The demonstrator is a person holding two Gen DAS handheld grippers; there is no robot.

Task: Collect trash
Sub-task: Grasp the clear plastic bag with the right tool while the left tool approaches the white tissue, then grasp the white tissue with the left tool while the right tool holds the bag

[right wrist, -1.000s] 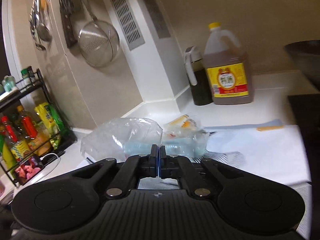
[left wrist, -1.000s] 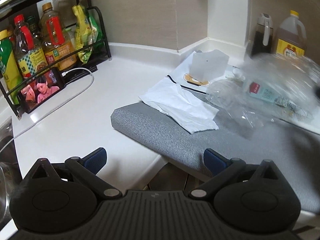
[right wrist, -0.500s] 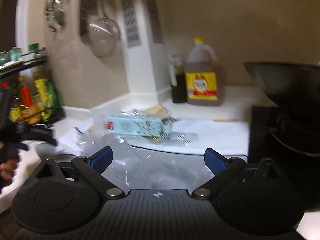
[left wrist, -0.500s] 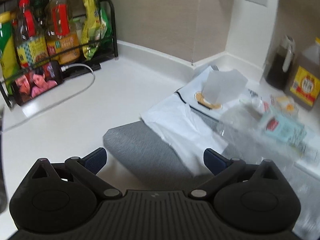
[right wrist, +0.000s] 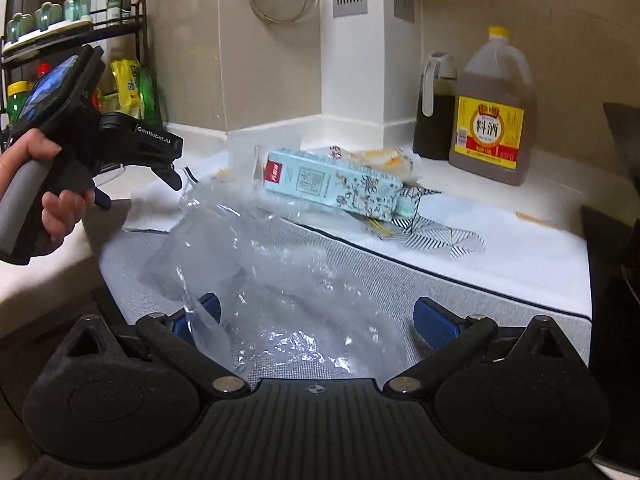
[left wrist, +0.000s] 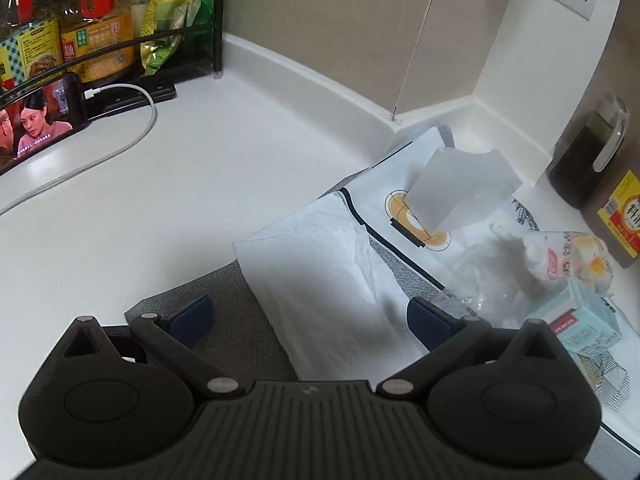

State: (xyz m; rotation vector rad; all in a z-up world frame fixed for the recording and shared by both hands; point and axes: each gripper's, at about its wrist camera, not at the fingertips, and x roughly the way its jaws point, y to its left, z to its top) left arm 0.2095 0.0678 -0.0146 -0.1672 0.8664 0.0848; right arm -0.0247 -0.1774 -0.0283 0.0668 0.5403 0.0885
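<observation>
My left gripper (left wrist: 310, 316) is open and hovers just above a crumpled white tissue (left wrist: 320, 264) that lies on the grey mat (left wrist: 240, 328). My right gripper (right wrist: 316, 316) is open; a clear plastic bag (right wrist: 256, 264) lies loose on the mat between its fingers, and the pads do not press it. Behind the bag a teal carton (right wrist: 332, 186) rests tilted, with a snack wrapper (right wrist: 380, 158) beyond it. A stiff translucent sheet (left wrist: 460, 188) stands on white printed paper. In the right wrist view a hand (right wrist: 52, 184) holds the left gripper at the left.
A black rack (left wrist: 120, 40) with bottles and packets stands at the back left, with a phone (left wrist: 36, 124) playing video and a white cable (left wrist: 120, 136). An oil jug (right wrist: 490, 120) and dark bottle (right wrist: 434, 120) stand by the wall. Dark stove edge (right wrist: 616, 240) at right.
My right gripper went from shut on the plastic bag to open, and the bag dropped onto the mat. My left gripper moved right and closer over the tissue.
</observation>
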